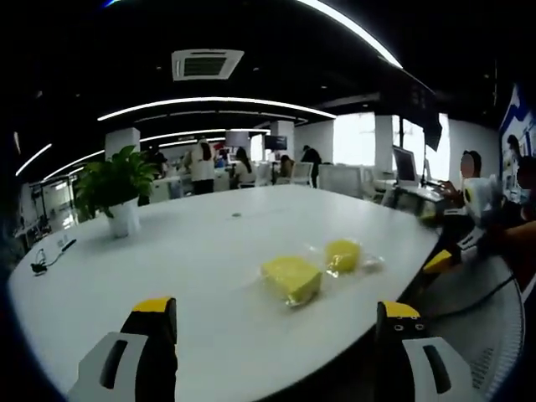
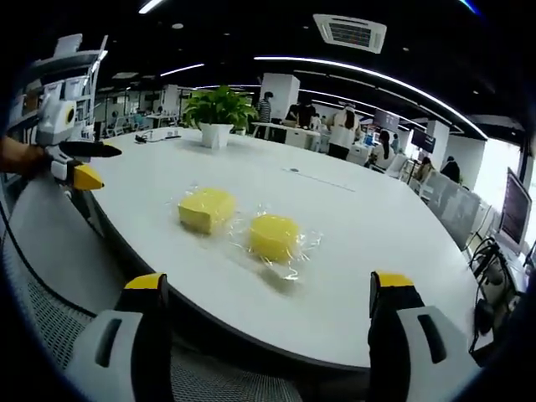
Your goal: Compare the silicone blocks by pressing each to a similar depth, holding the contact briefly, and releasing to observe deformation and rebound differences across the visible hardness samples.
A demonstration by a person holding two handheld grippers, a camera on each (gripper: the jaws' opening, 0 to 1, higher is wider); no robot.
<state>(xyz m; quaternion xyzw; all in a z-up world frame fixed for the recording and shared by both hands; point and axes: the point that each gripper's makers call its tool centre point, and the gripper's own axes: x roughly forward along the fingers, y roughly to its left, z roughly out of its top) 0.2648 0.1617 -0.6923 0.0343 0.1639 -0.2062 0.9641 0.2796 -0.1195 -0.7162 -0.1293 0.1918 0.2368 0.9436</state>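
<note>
On the large white oval table [image 2: 377, 243], left of the round yellow silicone block [image 2: 274, 236], lies the rectangular yellow silicone block [image 2: 206, 208], its long axis slanting toward the potted green plant [image 2: 218, 113]. Both sit ahead of the right gripper [image 2: 268, 318], untouched. The left gripper [image 1: 276, 335] and right gripper stand wide apart, empty.

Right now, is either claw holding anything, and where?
Nothing held. Left claw and right claw are open, short of the two yellow blocks on the table.
</note>
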